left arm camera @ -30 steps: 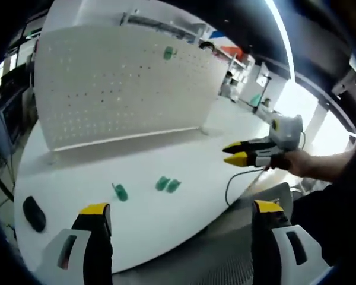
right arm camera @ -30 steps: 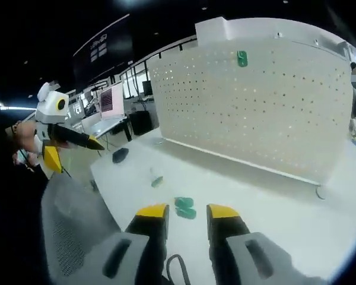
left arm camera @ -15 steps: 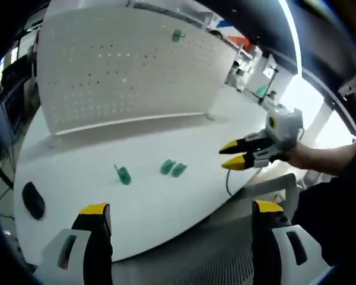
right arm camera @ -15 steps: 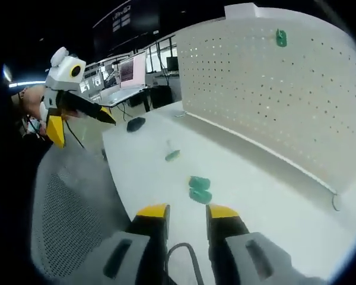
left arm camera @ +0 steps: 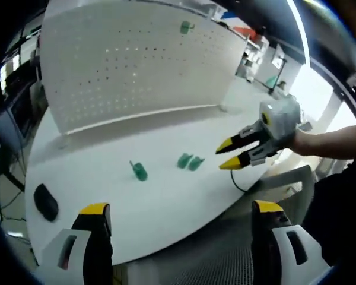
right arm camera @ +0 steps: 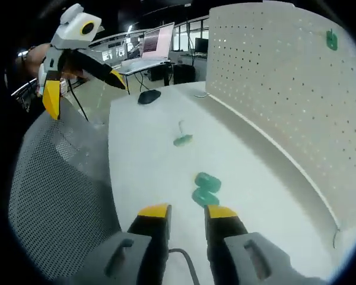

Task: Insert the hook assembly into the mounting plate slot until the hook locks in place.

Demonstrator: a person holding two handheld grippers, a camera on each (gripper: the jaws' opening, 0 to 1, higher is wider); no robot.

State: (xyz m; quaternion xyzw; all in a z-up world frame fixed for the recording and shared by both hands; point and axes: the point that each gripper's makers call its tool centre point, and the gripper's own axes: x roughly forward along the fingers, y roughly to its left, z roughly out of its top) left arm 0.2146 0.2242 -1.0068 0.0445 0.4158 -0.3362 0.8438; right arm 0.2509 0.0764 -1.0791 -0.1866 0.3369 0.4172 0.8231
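Observation:
A white pegboard (left arm camera: 124, 65) stands on the white table (left arm camera: 89, 154), with one green piece (left arm camera: 185, 27) mounted high on it. Two green pieces (left arm camera: 189, 161) lie side by side on the table; a third green piece with a thin stem (left arm camera: 138, 171) lies apart to their left. My left gripper (left arm camera: 181, 209) is open wide and bare, held off the table's near edge. My right gripper (left arm camera: 226, 155) hovers just right of the pair, jaws narrowly apart with nothing between them. In the right gripper view the pair (right arm camera: 205, 189) lies just beyond my right gripper (right arm camera: 187, 212), and the stemmed piece (right arm camera: 182, 140) sits farther off.
A black mouse (left arm camera: 45, 200) lies near the table's left end. A grey mesh chair back (right arm camera: 59, 202) sits below both grippers. A thin cable (right arm camera: 187, 264) runs from the right gripper. My left gripper (right arm camera: 86, 95) shows at upper left, before desks with a laptop (right arm camera: 157, 43).
Both cameras have swung. The right gripper has moved in over the table toward the pair of green pieces. The pieces on the table have not moved.

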